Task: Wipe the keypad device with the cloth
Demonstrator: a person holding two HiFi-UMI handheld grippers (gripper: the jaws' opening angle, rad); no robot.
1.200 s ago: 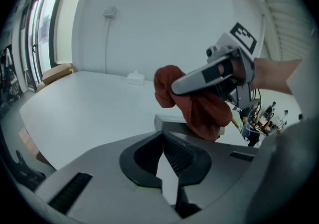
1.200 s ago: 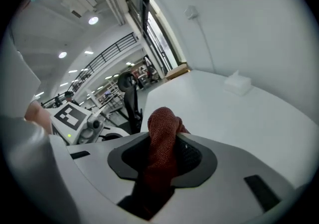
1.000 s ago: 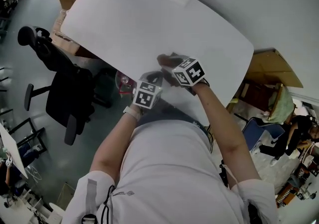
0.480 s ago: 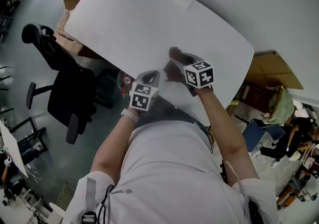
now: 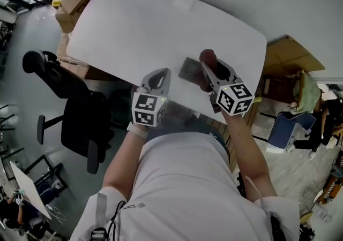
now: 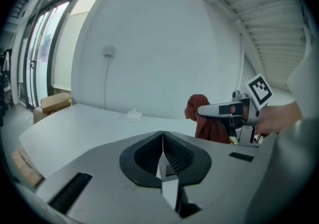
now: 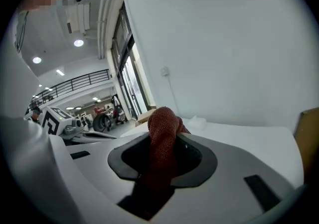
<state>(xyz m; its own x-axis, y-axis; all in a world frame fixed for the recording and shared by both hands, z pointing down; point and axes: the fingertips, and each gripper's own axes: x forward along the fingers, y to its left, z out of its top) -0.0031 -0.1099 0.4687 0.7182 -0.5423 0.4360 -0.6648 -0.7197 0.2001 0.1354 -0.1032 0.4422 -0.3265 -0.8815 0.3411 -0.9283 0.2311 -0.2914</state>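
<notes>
Closest to the person's body, the left gripper (image 6: 162, 144) has its jaws pressed together, with nothing I can make out between them. The right gripper (image 5: 208, 64) pinches a rust-red cloth (image 7: 163, 128); a bunched fold stands proud of the jaws and the rest hangs below. Just beyond, near the white table's (image 5: 134, 25) front edge, lies a grey slab (image 5: 187, 68) that I take for the keypad device, right beside the cloth. To wipe well, lay the hanging fold flat on its face and steady one edge with the closed left tip, lest it slide. Farther off sits a small white object (image 6: 133, 115).
</notes>
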